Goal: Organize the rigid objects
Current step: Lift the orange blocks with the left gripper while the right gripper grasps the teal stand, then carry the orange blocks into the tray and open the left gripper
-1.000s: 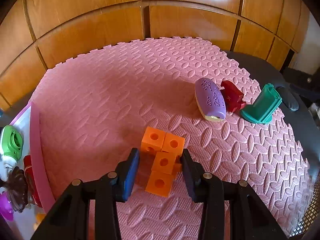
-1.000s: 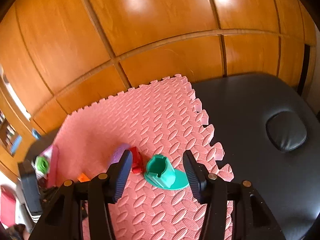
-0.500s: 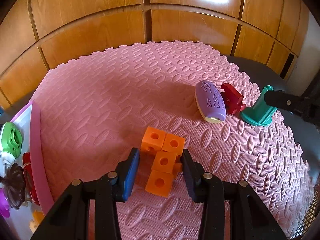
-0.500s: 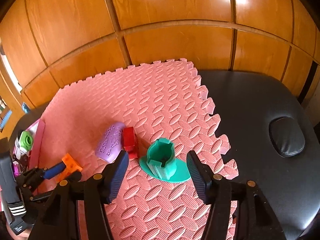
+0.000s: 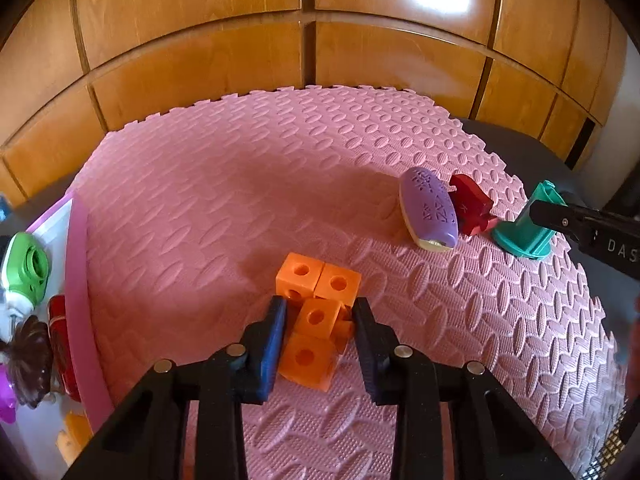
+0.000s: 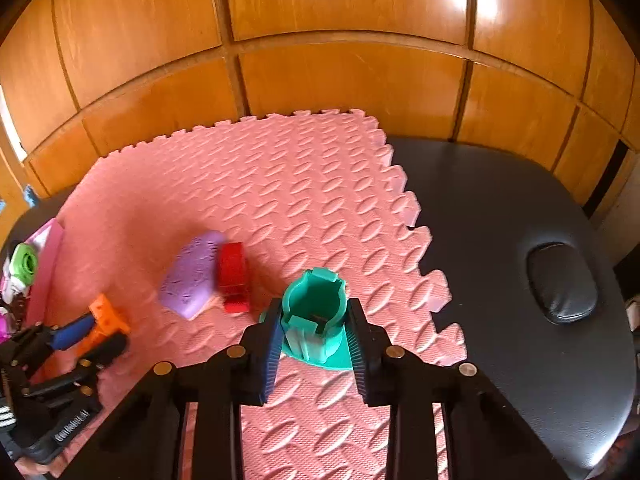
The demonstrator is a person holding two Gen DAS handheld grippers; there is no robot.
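Left gripper: its jaws are closing on the orange cube cluster, narrower than a second ago; the pads flank the near cubes and look to be in contact, though the far side is partly hidden.
Orange cube cluster: four linked holed cubes lying on the pink foam mat, closest to the left camera, where it lay a second ago.
Right gripper: jaws closing hard from a wide stance, now pressed on both flanks of the teal flanged holder; it has also come lower over it.
Teal flanged holder: upright on its flange near the mat's toothed edge (base looks seated on the mat).
Meaning for the task: both pieces go from merely straddled to clamped, so I judge the lift toward the tray comes next.
Purple oval block: lying just beyond the cubes, touching the red piece.
Pink-rimmed tray: at the left edge of the mat, already holding a green toy and other small items.
Wood panel wall: farthest back.
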